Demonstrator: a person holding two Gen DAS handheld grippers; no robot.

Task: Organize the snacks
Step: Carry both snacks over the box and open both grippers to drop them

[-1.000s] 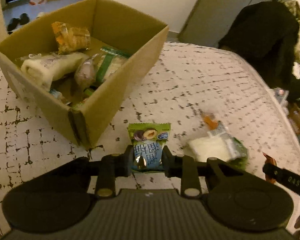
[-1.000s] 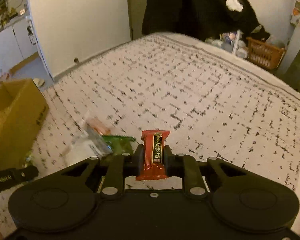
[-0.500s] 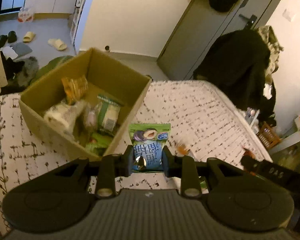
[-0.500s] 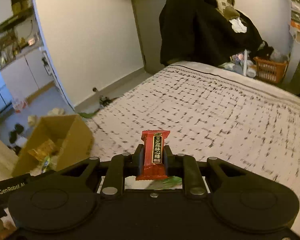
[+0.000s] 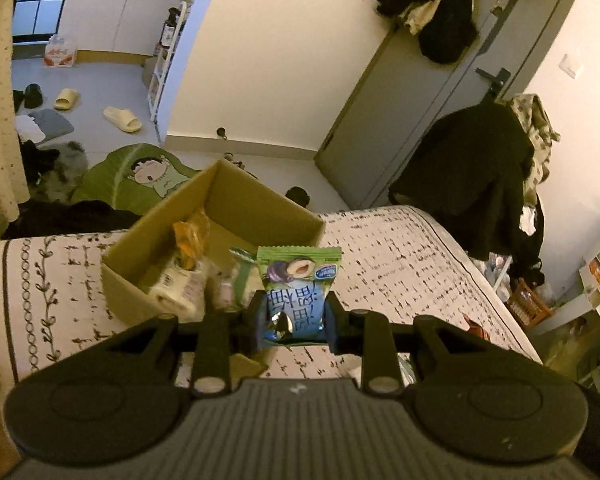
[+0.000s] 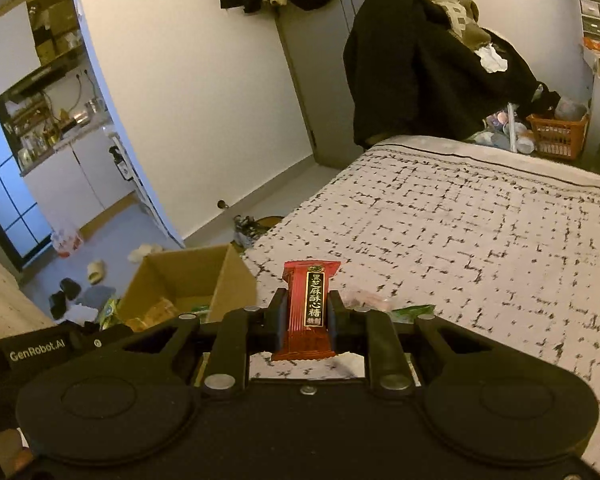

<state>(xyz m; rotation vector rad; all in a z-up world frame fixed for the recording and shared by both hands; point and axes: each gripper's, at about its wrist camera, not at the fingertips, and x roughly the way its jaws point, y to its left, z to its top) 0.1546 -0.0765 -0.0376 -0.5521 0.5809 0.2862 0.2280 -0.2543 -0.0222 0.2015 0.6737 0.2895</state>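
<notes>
My left tool is clamped on a green and blue plastic snack packet held upright, and my right tool is clamped on a slim red candy bar wrapper with gold lettering, also upright. Beyond both, an open brown cardboard box sits on the white black-flecked bed cover, holding several wrapped snacks, one of them an orange packet. Past the bed stand a grey door and a heap of dark clothes.
</notes>
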